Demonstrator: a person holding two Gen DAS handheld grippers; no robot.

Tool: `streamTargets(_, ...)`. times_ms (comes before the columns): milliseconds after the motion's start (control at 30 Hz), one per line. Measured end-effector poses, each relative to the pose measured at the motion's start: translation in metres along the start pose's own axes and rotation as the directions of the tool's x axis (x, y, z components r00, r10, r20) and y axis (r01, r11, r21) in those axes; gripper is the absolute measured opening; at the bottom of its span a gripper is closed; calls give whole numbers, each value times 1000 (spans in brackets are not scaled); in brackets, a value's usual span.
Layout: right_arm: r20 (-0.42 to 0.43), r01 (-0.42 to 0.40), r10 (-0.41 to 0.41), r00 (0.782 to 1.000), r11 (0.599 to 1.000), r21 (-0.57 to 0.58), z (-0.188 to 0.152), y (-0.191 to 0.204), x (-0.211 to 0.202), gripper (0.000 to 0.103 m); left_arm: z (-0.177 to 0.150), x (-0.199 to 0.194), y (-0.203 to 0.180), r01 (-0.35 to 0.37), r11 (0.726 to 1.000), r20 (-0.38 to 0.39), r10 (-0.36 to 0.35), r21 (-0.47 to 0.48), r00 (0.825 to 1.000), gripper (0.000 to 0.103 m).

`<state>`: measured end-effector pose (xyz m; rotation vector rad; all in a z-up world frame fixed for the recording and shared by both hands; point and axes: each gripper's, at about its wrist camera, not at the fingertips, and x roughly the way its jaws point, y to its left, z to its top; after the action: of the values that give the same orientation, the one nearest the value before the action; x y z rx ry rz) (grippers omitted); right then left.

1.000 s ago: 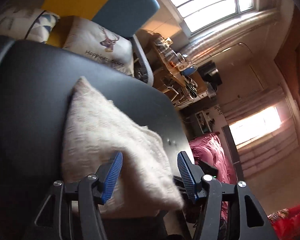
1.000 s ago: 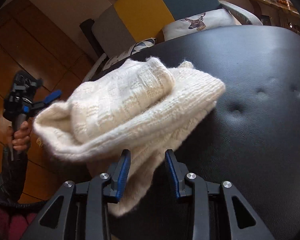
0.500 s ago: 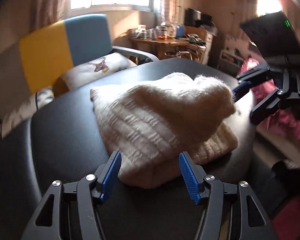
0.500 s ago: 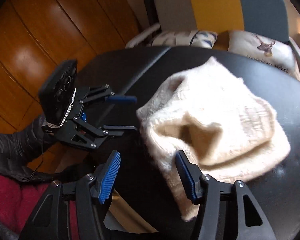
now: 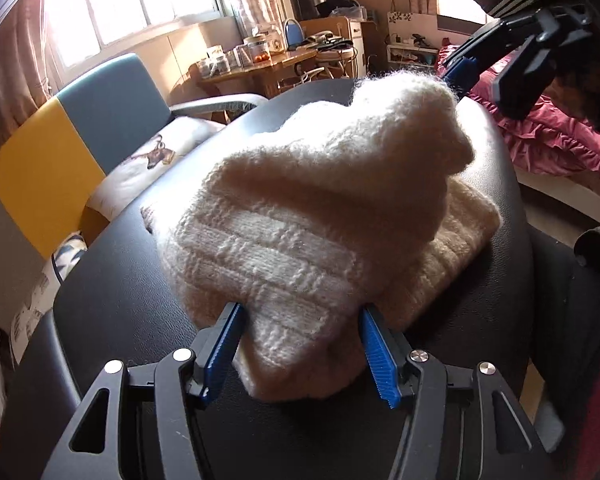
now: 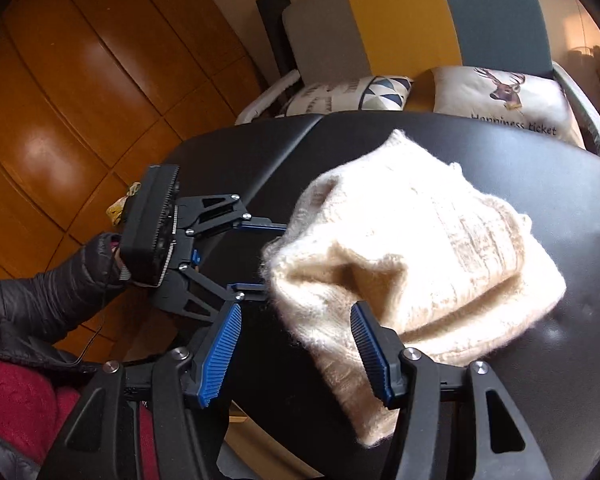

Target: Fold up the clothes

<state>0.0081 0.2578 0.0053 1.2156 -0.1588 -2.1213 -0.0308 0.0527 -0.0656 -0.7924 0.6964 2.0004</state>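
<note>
A cream knit sweater (image 5: 320,200) lies folded in a thick bundle on a black padded surface (image 5: 112,300). My left gripper (image 5: 300,350) is open, and the sweater's near edge sits between its blue pads. At the far end, my right gripper (image 5: 480,80) has a blue fingertip at the raised fold. In the right wrist view the right gripper (image 6: 296,352) is open, its right pad against the sweater (image 6: 440,248). The left gripper (image 6: 274,256) reaches in at the bundle's left edge, held by a hand in a dark sleeve (image 6: 40,300).
An armchair (image 6: 400,20) with a grey, yellow and teal back stands behind the padded surface, with a deer pillow (image 6: 500,92) on it. Wooden panelling (image 6: 80,80) is on the left. A table with jars (image 5: 256,64) and a pink bed (image 5: 560,140) lie beyond.
My right gripper has opened and let go of the sweater, then shifted to its corner. My left gripper swung round and came in until the sweater's edge lies between its pads.
</note>
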Motion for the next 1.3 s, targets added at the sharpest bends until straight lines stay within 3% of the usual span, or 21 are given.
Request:
streamTargets(100, -27, 3, -4, 1000, 999, -40, 10, 5, 21, 58, 0, 3, 0, -3, 1000, -3, 3, 1, 1000, 55)
streamTargets(167, -27, 26, -27, 999, 998, -59, 20, 6, 40, 58, 0, 2, 2, -5, 1000, -8, 5, -9, 1000, 43)
streamTargets(200, -31, 31, -33, 999, 999, -43, 24, 4, 49, 51, 1, 1, 6, -9, 999, -2, 9, -34, 1000, 32)
streamTargets(233, -43, -9, 8, 999, 1000, -13, 26, 2, 54, 29, 1, -3, 11, -2, 997, 8, 2, -73, 1000, 25)
streamTargets(267, -39, -92, 93, 995, 996, 7, 23, 4, 51, 20, 0, -7, 16, 1, 995, 15, 1, -102, 1000, 24)
streamTargets(333, -32, -254, 255, 966, 966, 43, 16, 9, 45, 16, -6, -16, 25, -3, 990, 20, 6, -144, 1000, 22)
streamTargets(367, -45, -294, 297, 954, 954, 62, 4, 9, 46, 16, -11, -20, 25, 2, 989, 17, 0, -149, 1000, 21)
streamTargets(433, -107, -257, 272, 956, 957, 137, -27, -4, 61, 13, -22, -24, 21, 4, 991, -2, -5, -132, 1000, 21)
streamTargets(500, -173, -166, 206, 963, 961, 221, -59, -25, 79, 13, -30, -20, 13, -6, 996, -37, 2, -88, 999, 21)
streamTargets(533, -161, -164, 211, 964, 951, 262, -71, -34, 83, 5, -33, -17, 9, -1, 997, -52, -2, -72, 999, 21)
streamTargets(600, -97, -185, 221, 971, 939, 290, -81, -37, 73, 7, -35, -17, 3, -2, 999, -62, -1, -44, 998, 21)
streamTargets(667, -52, -218, 243, 969, 932, 288, -81, -31, 54, 18, -32, -18, -1, 1, 1000, -70, -2, -18, 998, 21)
streamTargets(700, -18, -236, 251, 968, 930, 282, -79, -29, 41, 29, -31, -18, -4, -6, 1000, -72, 6, 0, 997, 21)
streamTargets(733, 21, -250, 254, 967, 926, 282, -77, -28, 27, 30, -31, -18, -5, -10, 1000, -74, 10, 8, 997, 21)
streamTargets(833, 196, -230, 169, 966, 908, 351, -70, -49, -11, 34, -31, -17, -7, -12, 1000, -79, 13, 8, 997, 22)
streamTargets(933, 268, -213, 80, 960, 830, 516, -65, -87, -9, 48, -31, -17, -7, -14, 1000, -73, 13, -6, 997, 22)
streamTargets(1033, 287, -202, 4, 958, 719, 665, -61, -125, 2, 48, -32, -18, -8, -24, 1000, -69, 23, -7, 997, 22)
streamTargets(1167, 296, -237, 16, 955, 643, 728, -56, -141, 30, 48, -35, -21, -13, -32, 999, -63, 32, 2, 997, 22)
streamTargets(1200, 316, -254, 20, 949, 643, 722, -53, -139, 36, 47, -35, -22, -13, -30, 1000, -63, 31, 5, 998, 22)
streamTargets(1267, 322, -247, 22, 946, 692, 678, -42, -136, 37, 27, -35, -22, -12, -27, 1000, -66, 27, 13, 997, 22)
streamTargets(1300, 298, -204, 0, 954, 729, 653, -30, -130, 35, 13, -35, -22, -12, -25, 1000, -69, 26, 19, 997, 22)
